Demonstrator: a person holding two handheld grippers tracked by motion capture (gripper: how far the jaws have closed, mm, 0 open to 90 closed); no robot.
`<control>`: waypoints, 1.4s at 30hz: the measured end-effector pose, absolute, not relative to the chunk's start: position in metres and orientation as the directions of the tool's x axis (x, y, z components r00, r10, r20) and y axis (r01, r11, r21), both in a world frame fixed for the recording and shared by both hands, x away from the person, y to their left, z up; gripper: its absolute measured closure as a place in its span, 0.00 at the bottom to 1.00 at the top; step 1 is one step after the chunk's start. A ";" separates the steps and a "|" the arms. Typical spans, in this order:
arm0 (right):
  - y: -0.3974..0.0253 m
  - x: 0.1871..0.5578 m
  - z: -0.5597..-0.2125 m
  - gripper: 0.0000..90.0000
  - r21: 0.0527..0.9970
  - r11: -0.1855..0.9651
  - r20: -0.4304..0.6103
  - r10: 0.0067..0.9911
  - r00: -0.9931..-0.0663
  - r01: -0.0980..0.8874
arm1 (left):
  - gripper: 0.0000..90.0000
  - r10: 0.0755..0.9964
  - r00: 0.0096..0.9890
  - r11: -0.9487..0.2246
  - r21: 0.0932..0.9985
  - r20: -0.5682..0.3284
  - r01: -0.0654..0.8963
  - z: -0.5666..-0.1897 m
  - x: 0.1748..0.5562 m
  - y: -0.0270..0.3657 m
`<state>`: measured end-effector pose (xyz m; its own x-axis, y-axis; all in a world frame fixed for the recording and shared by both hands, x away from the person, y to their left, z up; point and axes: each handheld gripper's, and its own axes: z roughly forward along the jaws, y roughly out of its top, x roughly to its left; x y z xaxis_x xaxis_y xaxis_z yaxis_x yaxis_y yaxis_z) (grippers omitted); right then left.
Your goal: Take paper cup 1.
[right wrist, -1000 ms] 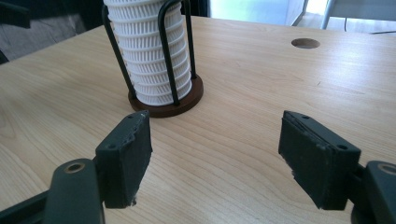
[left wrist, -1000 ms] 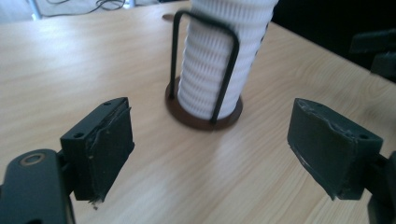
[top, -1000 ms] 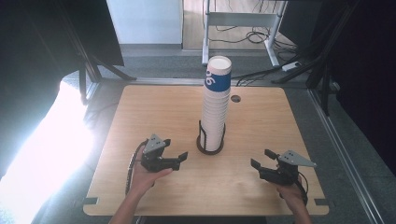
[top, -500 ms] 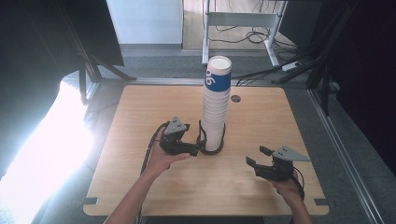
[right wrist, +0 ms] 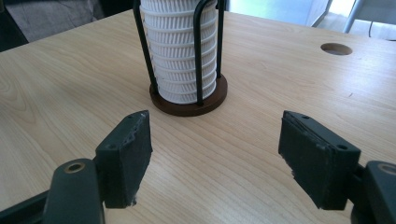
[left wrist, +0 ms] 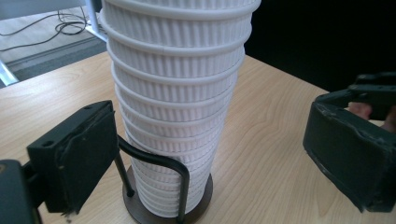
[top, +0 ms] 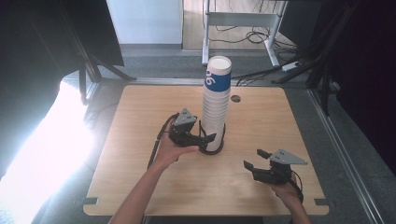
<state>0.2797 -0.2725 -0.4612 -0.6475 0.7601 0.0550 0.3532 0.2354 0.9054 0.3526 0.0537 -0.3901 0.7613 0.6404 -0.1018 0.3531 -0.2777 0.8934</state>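
1. Now: left tongs (top: 205, 139) spread wide around the base of the cup stack (top: 215, 109), in its wire holder (top: 214, 148) mid-tabletop (top: 140, 177).
2. Right tongs (top: 254, 158) spread, idle, well apart.
3. Step: bracing the stack. Next probably calls for clamping low, then lifting the top cup (top: 218, 73).

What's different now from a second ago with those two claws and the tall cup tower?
The left claw moved forward and inward from the near left of the table to the foot of the paper cup stack; its jaws are open on either side of the lowest cups, gripping nothing. The right claw shifted only slightly and is open too. The cup stack and its wire holder stayed put.
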 end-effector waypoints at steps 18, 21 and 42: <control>-0.266 0.281 -0.454 0.28 0.915 0.228 0.058 0.743 -0.667 0.333 | 0.01 0.659 0.747 -0.294 0.883 -0.089 0.365 -0.387 0.383 0.034; -0.267 0.281 -0.454 0.28 0.914 0.226 0.060 0.747 -0.662 0.337 | 0.01 0.664 0.744 -0.311 0.877 -0.076 0.367 -0.388 0.387 0.027; -0.270 0.286 -0.438 0.28 0.926 0.221 0.046 0.740 -0.671 0.307 | 0.14 0.692 0.719 -0.287 0.887 -0.069 0.362 -0.395 0.397 0.022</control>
<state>0.2856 -0.2699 -0.4382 -0.6710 0.7401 0.0458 0.3071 0.2211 0.9256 0.3969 0.0218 -0.3953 0.7185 0.6920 -0.0693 0.3620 -0.2871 0.8869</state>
